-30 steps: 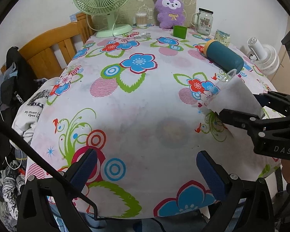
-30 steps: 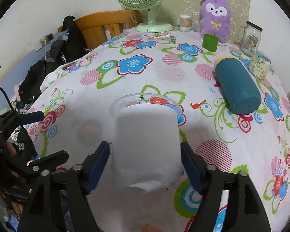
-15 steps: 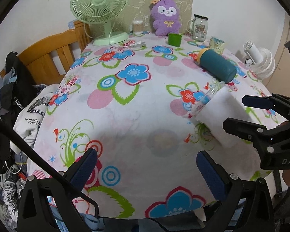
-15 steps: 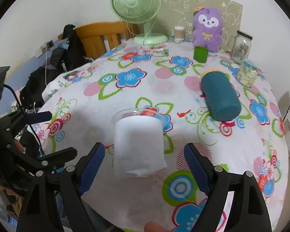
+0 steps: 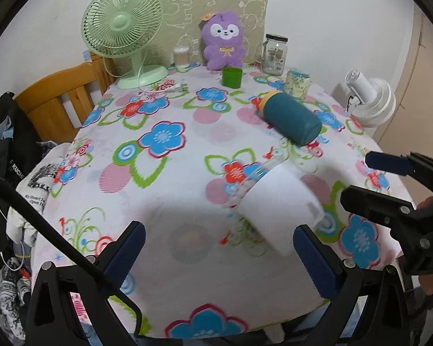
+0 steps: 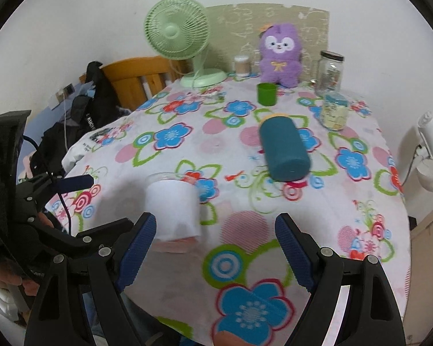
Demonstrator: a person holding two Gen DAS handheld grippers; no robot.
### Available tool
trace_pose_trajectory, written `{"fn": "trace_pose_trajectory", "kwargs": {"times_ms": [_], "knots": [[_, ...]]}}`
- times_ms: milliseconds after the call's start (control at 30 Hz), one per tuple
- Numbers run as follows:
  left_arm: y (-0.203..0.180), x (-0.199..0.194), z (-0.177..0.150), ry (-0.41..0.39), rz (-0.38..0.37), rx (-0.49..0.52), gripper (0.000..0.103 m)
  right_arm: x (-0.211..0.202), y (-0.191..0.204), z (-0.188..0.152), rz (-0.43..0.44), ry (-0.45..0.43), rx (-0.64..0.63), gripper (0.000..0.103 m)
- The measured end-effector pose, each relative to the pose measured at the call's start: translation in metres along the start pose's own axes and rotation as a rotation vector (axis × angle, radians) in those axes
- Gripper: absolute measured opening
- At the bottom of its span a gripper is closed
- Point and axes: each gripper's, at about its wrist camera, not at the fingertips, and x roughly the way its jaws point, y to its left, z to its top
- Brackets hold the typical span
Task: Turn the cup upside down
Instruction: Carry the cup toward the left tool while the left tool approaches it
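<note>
A clear plastic cup with a white paper sleeve [image 5: 277, 204] lies on its side on the flowered tablecloth [image 5: 170, 184], its rim pointing away toward the far side. In the right wrist view the cup [image 6: 173, 204] sits left of centre. My right gripper [image 6: 215, 248] is open and empty, drawn back to the right of the cup. My left gripper [image 5: 216, 250] is open and empty, near the table's front edge, with the cup just beyond its right finger. The right gripper also shows in the left wrist view [image 5: 375, 178].
A teal bottle [image 5: 288, 116] lies on its side behind the cup. A green cup [image 5: 231, 77], glass jar [image 5: 274, 54], purple plush [image 5: 223, 41] and green fan [image 5: 124, 28] stand at the back. A wooden chair [image 5: 57, 101] with clothes is at the left.
My right gripper opened, let go of the cup and pulled back. The cup now lies on the cloth. Both grippers have backed away from the table.
</note>
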Motion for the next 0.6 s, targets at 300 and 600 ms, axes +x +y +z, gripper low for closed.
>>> {"fn": "trace_pose_trajectory", "kwargs": {"times_ms": [300,600], "knots": [[-0.028,0.019,0.013,0.019,-0.034,-0.032,0.103,-0.009,-0.044,-0.012,-0.030,0.001,0.086,0.086],[-0.042,0.036,0.020,0.051,-0.060,-0.066,0.103,-0.005,-0.063,-0.018,-0.032,0.014,0.125,0.086]]}}
